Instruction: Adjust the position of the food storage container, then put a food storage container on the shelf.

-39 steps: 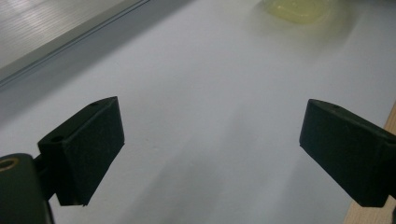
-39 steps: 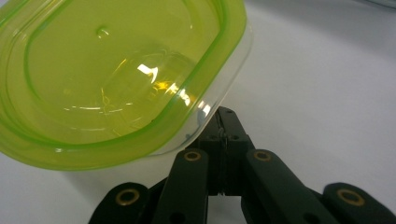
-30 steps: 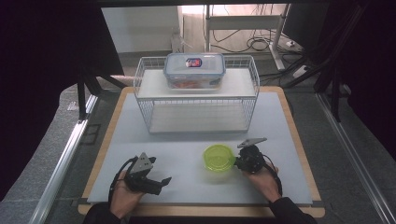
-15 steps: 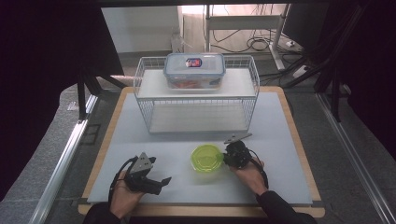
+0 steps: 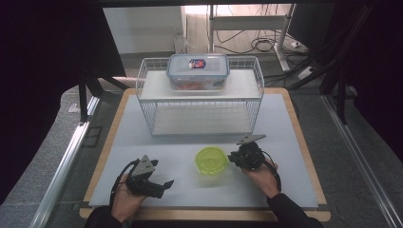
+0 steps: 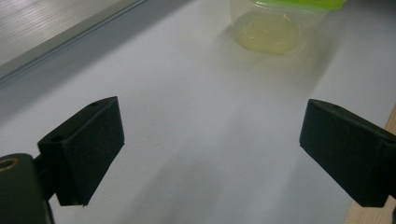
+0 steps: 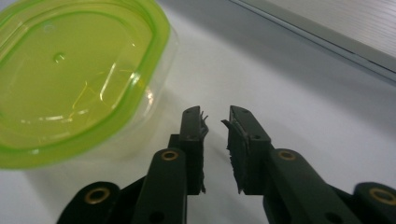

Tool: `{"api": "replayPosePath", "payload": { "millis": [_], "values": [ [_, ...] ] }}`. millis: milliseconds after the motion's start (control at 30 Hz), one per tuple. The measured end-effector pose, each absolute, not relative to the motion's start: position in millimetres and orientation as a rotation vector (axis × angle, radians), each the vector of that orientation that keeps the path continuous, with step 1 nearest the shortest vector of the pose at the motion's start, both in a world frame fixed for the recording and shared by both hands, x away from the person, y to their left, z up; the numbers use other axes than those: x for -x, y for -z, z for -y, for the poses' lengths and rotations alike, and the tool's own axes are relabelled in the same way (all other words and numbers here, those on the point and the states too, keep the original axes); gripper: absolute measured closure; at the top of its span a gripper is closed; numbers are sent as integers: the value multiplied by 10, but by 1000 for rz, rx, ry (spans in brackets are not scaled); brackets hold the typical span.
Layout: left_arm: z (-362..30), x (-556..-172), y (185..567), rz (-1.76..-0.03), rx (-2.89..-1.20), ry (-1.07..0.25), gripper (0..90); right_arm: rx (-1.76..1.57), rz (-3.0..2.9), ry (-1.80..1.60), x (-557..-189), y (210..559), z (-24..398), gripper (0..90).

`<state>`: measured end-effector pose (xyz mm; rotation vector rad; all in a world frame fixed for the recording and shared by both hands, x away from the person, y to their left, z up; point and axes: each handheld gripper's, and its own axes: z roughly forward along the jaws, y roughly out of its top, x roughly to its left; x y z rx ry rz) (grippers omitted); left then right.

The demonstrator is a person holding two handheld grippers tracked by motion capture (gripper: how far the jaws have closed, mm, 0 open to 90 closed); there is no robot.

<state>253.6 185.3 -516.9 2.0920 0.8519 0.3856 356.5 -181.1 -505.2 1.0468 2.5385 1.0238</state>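
1. Tongs flank a green-lidded container (image 5: pixel 211 160) at lower centre of the high view, on a pale mat (image 5: pixel 294 142) over a wooden board.
2. The right gripper (image 5: pixel 236 158), lower right of centre, sits just beside the container; in the right gripper view its jaws have just been opening to a narrow gap with nothing between them, the lid (image 7: pixel 70 79) at upper left.
3. The left gripper (image 5: pixel 164 186), lower left, stands well apart, jaws spread wide over bare mat.
4. At upper centre, a wire rack (image 5: pixel 147 90) carries a clear box with a blue-rimmed lid (image 5: pixel 198 71).
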Motion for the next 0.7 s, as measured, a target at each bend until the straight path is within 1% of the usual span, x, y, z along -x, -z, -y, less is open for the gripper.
{"api": "replayPosePath", "payload": {
  "millis": [333,400,633,700],
  "values": [
    [-1849,-2541,5177,-854,-2104,-383,62,-1050,-2530,-995,-3450,4962,2016,574],
    [-1846,-2541,5177,-854,-2107,-383,62,-1050,-2532,-998,-3432,4949,2038,527],
    [-1847,-2550,5180,-851,-2105,-379,62,-1076,-2477,-1052,-3398,4857,2072,414],
    [-1847,-2549,5177,-849,-2103,-380,62,-1075,-2479,-1074,-3397,4842,2076,408]
  ]
}}
